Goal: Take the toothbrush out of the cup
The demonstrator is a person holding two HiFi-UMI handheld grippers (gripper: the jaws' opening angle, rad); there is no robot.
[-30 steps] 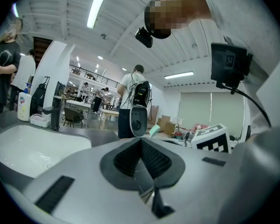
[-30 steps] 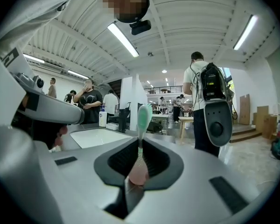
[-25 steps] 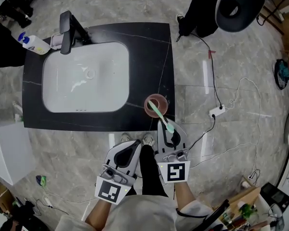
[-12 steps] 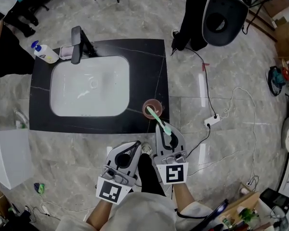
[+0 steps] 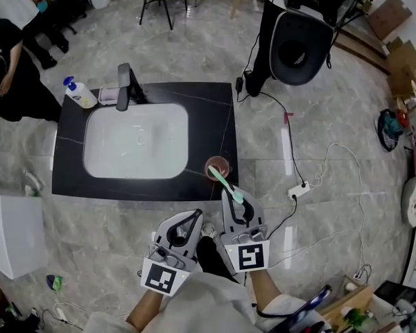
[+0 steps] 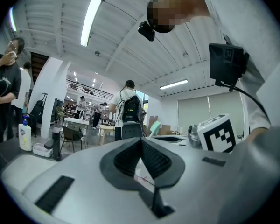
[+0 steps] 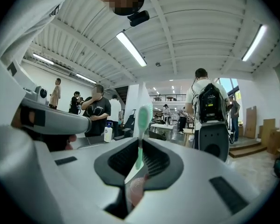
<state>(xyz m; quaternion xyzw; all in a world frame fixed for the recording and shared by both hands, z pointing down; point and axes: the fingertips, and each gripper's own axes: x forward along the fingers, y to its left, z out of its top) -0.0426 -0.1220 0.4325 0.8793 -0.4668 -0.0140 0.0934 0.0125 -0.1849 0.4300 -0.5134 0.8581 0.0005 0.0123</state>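
At the front right corner of the black table (image 5: 215,113), just right of the white sink (image 5: 136,142), stands the pink cup (image 5: 220,161), close to the table's edge. I read the right tool (image 5: 227,194) as clamped on the green toothbrush (image 5: 225,184). The right gripper view bears this out: the right tool (image 7: 140,143) pinches the toothbrush (image 7: 142,120) by its handle, with the bristle head standing up above the jaws. From the head view the brush's lower end lies over the cup's mouth; I cannot tell whether it sits inside or above the rim. Left tool (image 5: 195,214) sits beside the right one, off the table's front edge. In its own view the left tool (image 6: 140,141) has its jaws drawn narrow, tips together, with nothing between them. Faucet (image 5: 125,87) and soap bottle (image 5: 81,94) stand at the table's far left.
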